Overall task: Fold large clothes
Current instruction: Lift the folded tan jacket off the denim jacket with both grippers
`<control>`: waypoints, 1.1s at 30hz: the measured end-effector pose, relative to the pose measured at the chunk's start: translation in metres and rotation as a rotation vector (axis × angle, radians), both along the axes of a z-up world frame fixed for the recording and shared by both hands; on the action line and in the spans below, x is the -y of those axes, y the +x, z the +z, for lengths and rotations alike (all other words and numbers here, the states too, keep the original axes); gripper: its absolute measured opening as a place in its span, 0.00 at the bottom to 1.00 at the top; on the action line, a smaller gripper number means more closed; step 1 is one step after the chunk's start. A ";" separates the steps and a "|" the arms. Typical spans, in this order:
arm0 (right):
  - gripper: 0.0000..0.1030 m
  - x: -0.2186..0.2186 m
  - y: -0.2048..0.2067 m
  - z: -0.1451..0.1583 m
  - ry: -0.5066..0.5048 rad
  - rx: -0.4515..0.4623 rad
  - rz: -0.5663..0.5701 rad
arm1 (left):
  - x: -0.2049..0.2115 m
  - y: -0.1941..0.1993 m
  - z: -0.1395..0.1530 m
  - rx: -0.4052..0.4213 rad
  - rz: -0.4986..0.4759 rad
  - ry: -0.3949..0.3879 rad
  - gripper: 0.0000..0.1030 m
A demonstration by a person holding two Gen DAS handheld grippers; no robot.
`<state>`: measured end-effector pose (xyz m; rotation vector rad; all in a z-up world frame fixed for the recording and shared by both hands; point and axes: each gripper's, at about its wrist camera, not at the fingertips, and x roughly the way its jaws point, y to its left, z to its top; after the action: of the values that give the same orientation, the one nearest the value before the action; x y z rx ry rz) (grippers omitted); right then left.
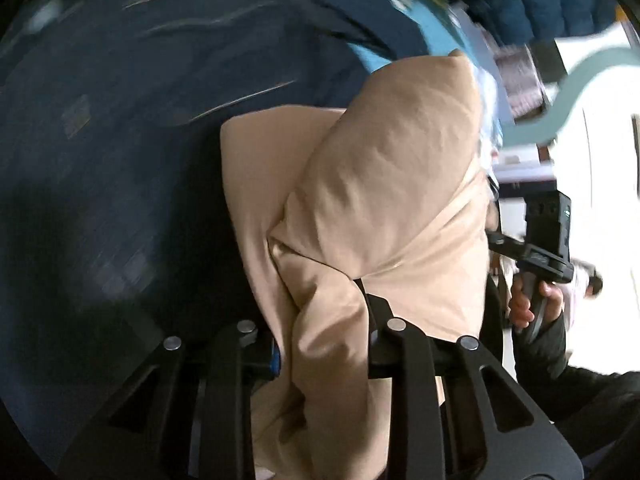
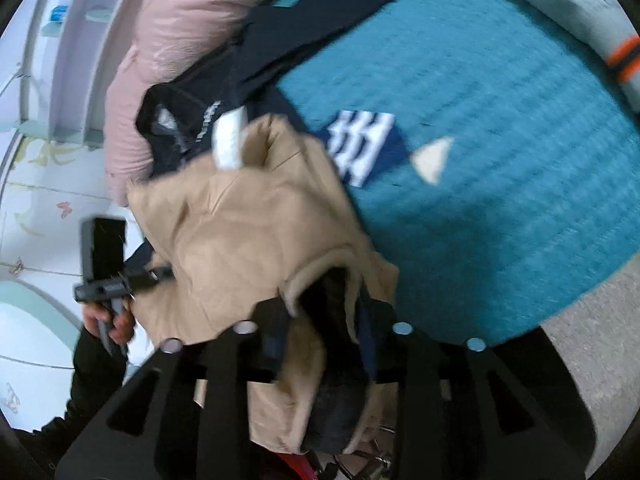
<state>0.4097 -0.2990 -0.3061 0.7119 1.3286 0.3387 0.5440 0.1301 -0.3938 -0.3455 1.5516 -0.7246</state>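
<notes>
A tan garment (image 1: 376, 184) hangs bunched in the air between both grippers. My left gripper (image 1: 320, 320) is shut on a fold of it; the cloth drapes over and hides the fingertips. In the right wrist view the same tan garment (image 2: 240, 216) shows a dark lining at its opening, and my right gripper (image 2: 324, 316) is shut on that edge. The other hand-held gripper shows at the right of the left wrist view (image 1: 544, 240) and at the left of the right wrist view (image 2: 108, 272).
A dark navy garment (image 1: 120, 140) fills the left wrist view's left side. In the right wrist view lie a teal blanket (image 2: 500, 160), a pink puffy garment (image 2: 168, 32), a dark jacket (image 2: 240, 80) and a blue-white striped cloth (image 2: 360, 144). White furniture (image 2: 48, 80) stands at left.
</notes>
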 end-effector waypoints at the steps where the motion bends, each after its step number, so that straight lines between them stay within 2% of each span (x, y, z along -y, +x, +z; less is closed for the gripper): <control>1: 0.43 -0.003 0.001 0.001 0.003 0.001 -0.004 | -0.017 -0.007 -0.003 -0.011 0.032 -0.006 0.25; 4: 0.51 -0.010 0.001 0.001 0.031 0.018 -0.021 | -0.049 -0.021 -0.009 -0.036 0.118 -0.010 0.25; 7: 0.53 -0.018 -0.001 -0.001 0.010 0.017 -0.033 | -0.060 -0.028 -0.009 -0.037 0.165 -0.021 0.25; 11: 0.58 -0.033 -0.001 -0.008 0.030 0.026 -0.009 | -0.062 -0.024 -0.008 -0.038 0.195 -0.018 0.26; 15: 0.58 -0.046 0.008 -0.022 0.085 0.009 0.008 | -0.063 -0.023 -0.010 -0.044 0.214 -0.017 0.26; 18: 0.59 -0.045 0.014 -0.024 0.102 0.015 -0.032 | -0.063 -0.024 -0.010 -0.046 0.216 -0.011 0.27; 20: 0.59 -0.041 0.017 -0.018 0.145 0.059 -0.072 | -0.068 -0.024 -0.011 -0.046 0.213 -0.003 0.28; 22: 0.61 -0.040 0.020 -0.009 0.131 0.102 -0.101 | -0.071 -0.027 -0.012 -0.047 0.217 0.001 0.28; 24: 0.65 -0.049 0.028 -0.005 0.115 0.130 -0.065 | -0.071 -0.028 -0.012 -0.047 0.220 0.006 0.29; 29: 0.65 -0.072 0.036 -0.015 -0.080 0.136 0.050 | -0.075 -0.031 -0.013 -0.054 0.228 0.008 0.31; 30: 0.65 -0.071 0.035 -0.021 -0.084 0.119 0.055 | -0.075 -0.031 -0.013 -0.055 0.229 0.009 0.32; 33: 0.65 -0.064 0.035 -0.038 0.005 0.073 0.051 | -0.076 -0.031 -0.014 -0.059 0.231 0.012 0.33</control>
<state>0.4443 -0.2350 -0.3437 0.6644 1.2787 0.4057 0.5133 0.2061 -0.4079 -0.5316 1.5401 -0.5284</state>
